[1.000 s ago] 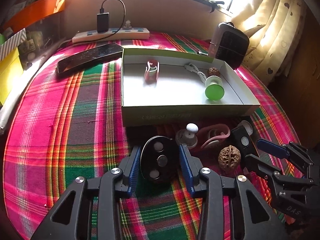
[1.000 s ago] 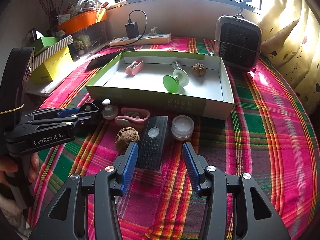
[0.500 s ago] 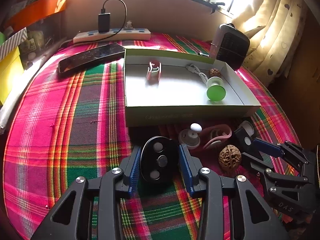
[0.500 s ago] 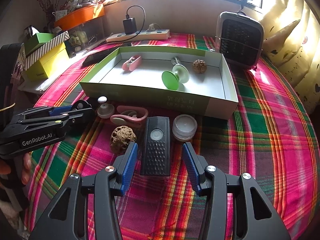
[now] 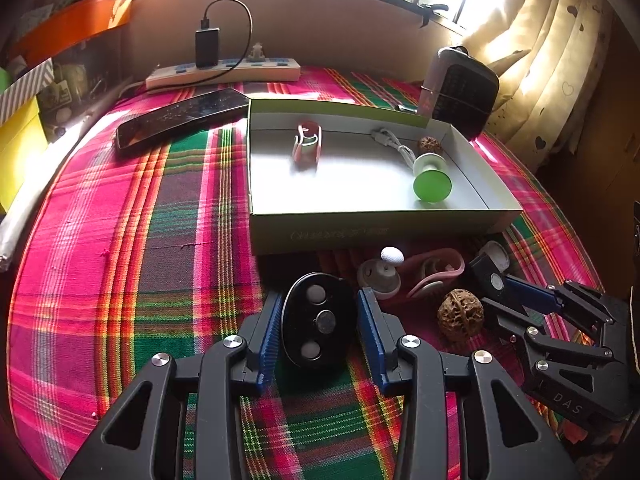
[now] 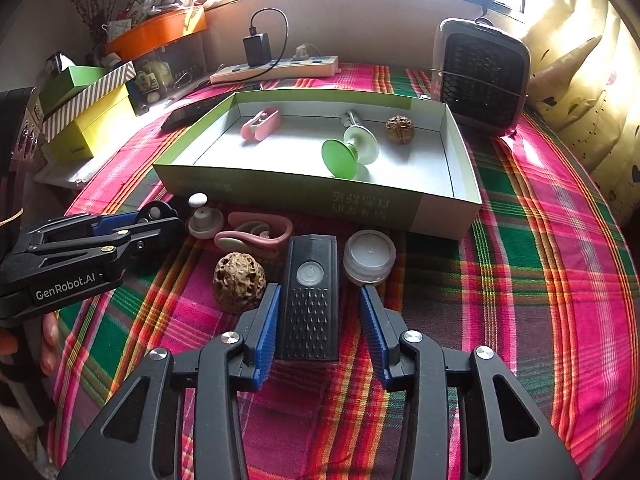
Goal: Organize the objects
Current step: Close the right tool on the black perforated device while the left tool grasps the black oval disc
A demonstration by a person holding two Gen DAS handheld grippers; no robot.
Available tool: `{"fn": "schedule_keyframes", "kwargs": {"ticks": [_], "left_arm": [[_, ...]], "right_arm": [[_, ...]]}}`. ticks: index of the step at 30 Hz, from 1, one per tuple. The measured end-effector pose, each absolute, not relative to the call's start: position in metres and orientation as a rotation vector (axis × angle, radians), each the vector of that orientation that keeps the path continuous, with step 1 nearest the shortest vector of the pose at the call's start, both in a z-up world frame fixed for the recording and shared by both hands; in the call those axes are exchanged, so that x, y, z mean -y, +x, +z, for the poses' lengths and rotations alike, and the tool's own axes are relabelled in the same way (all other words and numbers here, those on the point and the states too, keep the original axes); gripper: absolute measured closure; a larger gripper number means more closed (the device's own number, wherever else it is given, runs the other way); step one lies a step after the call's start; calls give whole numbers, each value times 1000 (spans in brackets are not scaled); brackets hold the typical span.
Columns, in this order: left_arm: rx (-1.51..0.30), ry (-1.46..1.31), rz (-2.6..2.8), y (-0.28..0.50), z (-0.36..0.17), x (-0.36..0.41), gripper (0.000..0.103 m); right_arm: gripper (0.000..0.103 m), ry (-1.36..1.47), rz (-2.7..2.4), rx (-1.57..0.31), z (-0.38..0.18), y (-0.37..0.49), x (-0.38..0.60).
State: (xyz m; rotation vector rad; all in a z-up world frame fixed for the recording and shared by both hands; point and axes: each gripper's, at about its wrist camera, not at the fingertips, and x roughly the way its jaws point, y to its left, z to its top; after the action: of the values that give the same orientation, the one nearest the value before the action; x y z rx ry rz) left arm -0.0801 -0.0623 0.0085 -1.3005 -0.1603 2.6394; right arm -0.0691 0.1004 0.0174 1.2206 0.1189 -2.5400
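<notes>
We hold the left gripper (image 5: 318,320) over the plaid cloth (image 5: 120,280), its blue pads closed against both sides of a black oval device (image 5: 318,322) with three round buttons, just in front of the near wall of the shallow cardboard box (image 5: 360,228). Our right gripper (image 6: 318,318) straddles a black rectangular remote (image 6: 310,300) lying on the cloth; its jaws have just been closing, the left pad meets the remote's edge, and a gap shows at the right pad.

Beside the remote sit a walnut (image 6: 239,282) on its left and a small clear jar lid (image 6: 370,262) on its right. Farther left lie a pink ear-hook piece (image 6: 256,236) and a grey knob (image 6: 205,220).

Inside the box we see a pink clip (image 6: 262,122), a green suction-cup holder (image 6: 348,154) and a second walnut (image 6: 400,129). A dark phone (image 5: 180,116) lies left of the box, a power strip (image 5: 224,74) at the far edge, a small heater (image 6: 482,76) far right.
</notes>
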Motion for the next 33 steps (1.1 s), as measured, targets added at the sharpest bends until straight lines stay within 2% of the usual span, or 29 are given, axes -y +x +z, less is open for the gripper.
{"fn": "schedule_keyframes", "kwargs": {"ticks": [7,33], "left_arm": [[143,-1299,2644,-81,9,62,69],[121,-1294,2655,-81,8,60,70]], "right_arm": [[75,1218,-2540,-122,17,-69,-102],[75,1217,-2540,-123,18,-69,-102]]}}
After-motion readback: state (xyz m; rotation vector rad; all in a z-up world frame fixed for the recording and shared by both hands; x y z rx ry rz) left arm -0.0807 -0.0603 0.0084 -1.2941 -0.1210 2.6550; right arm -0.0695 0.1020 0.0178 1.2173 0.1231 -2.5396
